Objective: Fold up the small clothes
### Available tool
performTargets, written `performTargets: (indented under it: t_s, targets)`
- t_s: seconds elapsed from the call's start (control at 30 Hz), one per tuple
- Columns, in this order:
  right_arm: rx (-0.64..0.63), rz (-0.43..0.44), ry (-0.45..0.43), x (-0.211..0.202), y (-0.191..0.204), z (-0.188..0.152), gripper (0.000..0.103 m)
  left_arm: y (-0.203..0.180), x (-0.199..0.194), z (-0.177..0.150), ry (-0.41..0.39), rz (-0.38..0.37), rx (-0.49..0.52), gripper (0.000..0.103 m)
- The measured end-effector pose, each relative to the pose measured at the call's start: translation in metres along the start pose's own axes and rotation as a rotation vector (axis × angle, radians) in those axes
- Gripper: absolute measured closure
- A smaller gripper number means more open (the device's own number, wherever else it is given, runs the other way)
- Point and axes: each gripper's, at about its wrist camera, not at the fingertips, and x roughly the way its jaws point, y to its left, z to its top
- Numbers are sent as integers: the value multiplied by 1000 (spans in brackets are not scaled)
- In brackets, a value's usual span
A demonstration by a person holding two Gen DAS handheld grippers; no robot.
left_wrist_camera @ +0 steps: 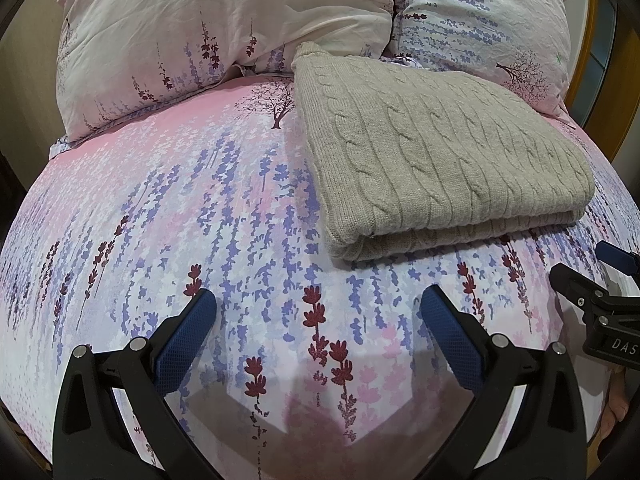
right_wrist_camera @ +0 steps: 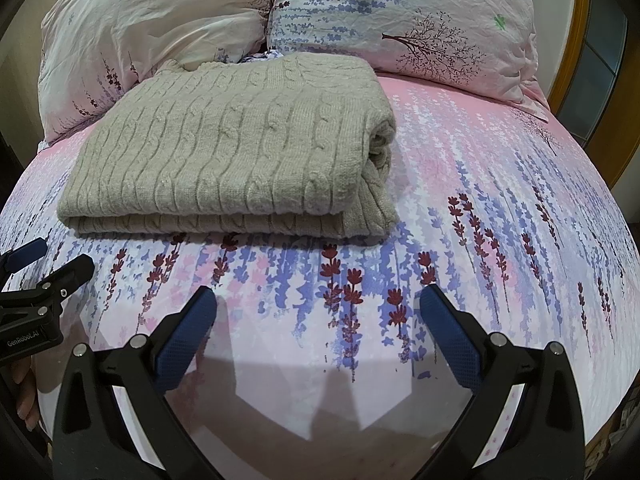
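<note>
The sweater point(left_wrist_camera: 440, 152) lies already folded into a thick grey cable-knit rectangle on the bed point(left_wrist_camera: 180, 208), its far edge just beside the two pillows point(left_wrist_camera: 224, 20) at the head. In the left wrist view it fills the upper right of the frame, ahead of and to the right of the left tool point(left_wrist_camera: 319, 312). In the right wrist view the same bundle sits in the upper left, ahead of and to the left of the right tool point(right_wrist_camera: 318, 310). So the garment lies between the two tools and beyond both, with bare patterned sheet separating it from either pair of tips.

Its long axis runs across both frames, side to side, and the doubled fold edge faces the cameras. One rounded, rolled end shows near the centre of the right wrist view; the squarer corner shows at centre in the left wrist view.

Both tools are released: the blue pads point(left_wrist_camera: 188, 336) stand wide apart with nothing between them, only sheet showing through the gap. Each tool's tip also shows at the edge of the other's view.

Neither looks clearly nearer. Judging from how it lies, the folding seems nearly or fully done; any further fold would likely mean both tools reaching forward and inward to the near edge's two ends.
</note>
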Motion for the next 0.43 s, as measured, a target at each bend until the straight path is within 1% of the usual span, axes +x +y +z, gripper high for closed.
performTargets:
  t_s: [0.43]
  targets:
    - [0, 0, 0, 0, 1, -1, 2, 0, 0, 0, 0, 0, 0, 1]
